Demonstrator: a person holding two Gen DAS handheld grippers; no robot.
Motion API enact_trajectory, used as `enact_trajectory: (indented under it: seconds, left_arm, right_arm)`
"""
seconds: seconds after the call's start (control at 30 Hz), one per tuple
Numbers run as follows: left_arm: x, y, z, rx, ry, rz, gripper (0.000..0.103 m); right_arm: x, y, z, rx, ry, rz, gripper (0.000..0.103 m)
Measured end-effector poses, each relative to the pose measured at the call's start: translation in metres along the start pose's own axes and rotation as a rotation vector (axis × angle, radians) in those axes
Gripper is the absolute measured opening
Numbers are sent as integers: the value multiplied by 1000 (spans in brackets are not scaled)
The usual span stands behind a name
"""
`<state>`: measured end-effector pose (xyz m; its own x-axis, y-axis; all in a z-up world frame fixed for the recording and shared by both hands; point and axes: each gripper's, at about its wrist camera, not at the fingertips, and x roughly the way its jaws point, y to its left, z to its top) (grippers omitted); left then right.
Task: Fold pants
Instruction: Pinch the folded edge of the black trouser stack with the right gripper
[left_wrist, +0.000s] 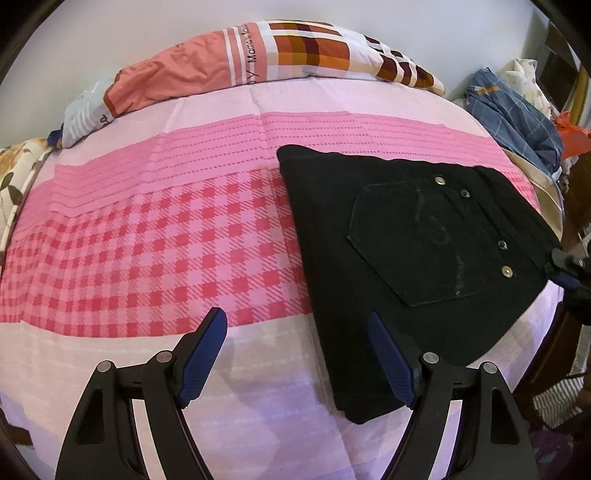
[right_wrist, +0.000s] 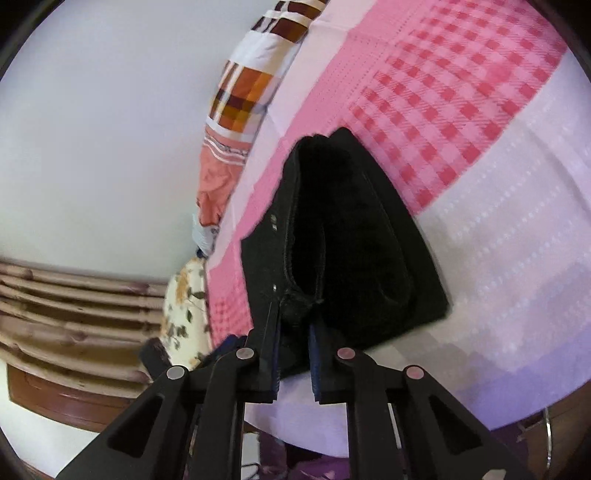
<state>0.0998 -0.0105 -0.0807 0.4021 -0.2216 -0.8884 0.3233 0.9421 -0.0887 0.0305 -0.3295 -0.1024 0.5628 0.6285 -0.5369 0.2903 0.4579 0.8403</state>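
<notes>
soft, even daylight fills both views, fairly bright, with no hard glare. the left tool (left_wrist: 297, 354) throws a faint double shadow on the bed (left_wrist: 147, 240) just ahead of its fingers. the black pants (left_wrist: 413, 258) swallow detail, more so in the right wrist view, which is smeared by motion blur throughout. both fisheye views bend the scene strongly toward dark, vignetted corners.

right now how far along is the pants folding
Mostly done: the black pants already lie as a compact folded bundle on the pink bedsheet. In hand: the right claw pinches the waistband edge. The left claw hangs open beside the bundle, holding nothing. Left: possibly one last fold or straightening, then letting go.
</notes>
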Motion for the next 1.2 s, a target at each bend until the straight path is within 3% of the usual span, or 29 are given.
enact_trajectory:
  seconds: [0.17,0.37,0.73,0.9,0.97,1.03,1.2]
  left_arm:
    - [2,5,-2,-19,8,-2,79]
    - [4,6,-3,-17,16,9,79]
    - [15,15,1,-71,26,-42,79]
    - [17,14,2,-67,25,-41,79]
    - [17,12,4,-56,19,-39,79]
    - [18,9,7,-40,10,-34,79]
    - [27,4,15,-16,2,-36,79]
  right_arm:
    - [7,-43,-5,125,22,-30,10]
    - [5,-36,0,93,26,-52,10]
    - [4,-55,1,194,58,41,14]
    - [-9,-49,5,162,60,9,18]
    - [-22,-44,12,125,25,-36,28]
    - [-32,-39,22,78,-18,-96,48]
    - [-24,-22,44,-63,-24,-178,55]
